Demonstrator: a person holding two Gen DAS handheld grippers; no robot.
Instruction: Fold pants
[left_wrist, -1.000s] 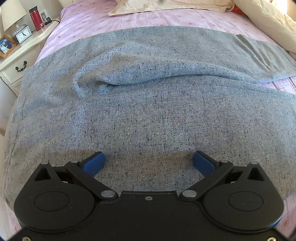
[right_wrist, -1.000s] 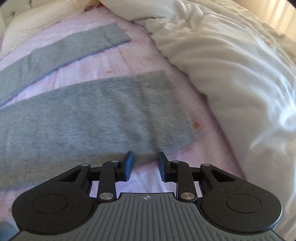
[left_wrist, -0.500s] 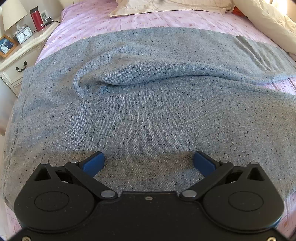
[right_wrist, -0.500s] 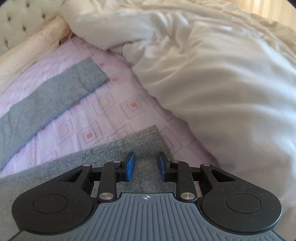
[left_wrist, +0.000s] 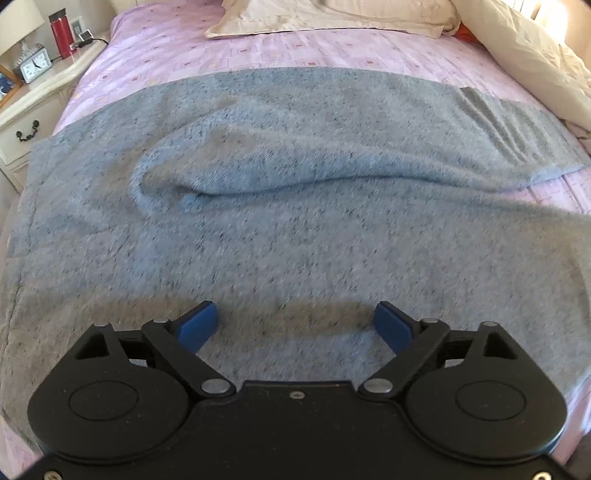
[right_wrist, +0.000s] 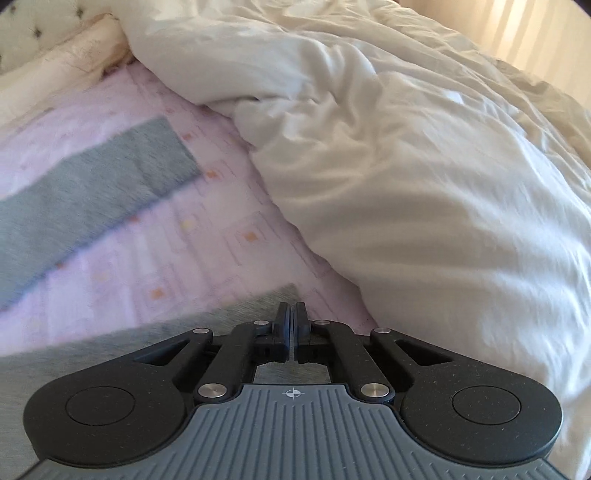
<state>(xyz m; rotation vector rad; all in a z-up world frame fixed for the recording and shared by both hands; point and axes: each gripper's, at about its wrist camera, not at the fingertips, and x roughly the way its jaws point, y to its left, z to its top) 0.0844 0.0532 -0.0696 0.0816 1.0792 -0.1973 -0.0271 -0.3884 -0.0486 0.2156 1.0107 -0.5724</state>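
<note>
The grey-blue speckled pants (left_wrist: 280, 229) lie spread on the pink bedsheet (left_wrist: 295, 48), waist to the left, with a raised wrinkle between the legs. My left gripper (left_wrist: 297, 326) is open, its blue pads wide apart just above the near leg's upper part. In the right wrist view, my right gripper (right_wrist: 292, 325) is shut on the hem of the near leg (right_wrist: 236, 314), at its far corner. The far leg's end (right_wrist: 96, 184) lies flat on the sheet to the upper left.
A rumpled white duvet (right_wrist: 424, 177) is heaped right of the pant hems. Pillows (left_wrist: 332, 14) lie at the head of the bed. A white nightstand (left_wrist: 33, 107) with a clock, a red bottle and a lamp stands at the left.
My right gripper moved forward over the near leg's hem and closed on it. My left gripper stayed open and shifted only slightly over the pants.
</note>
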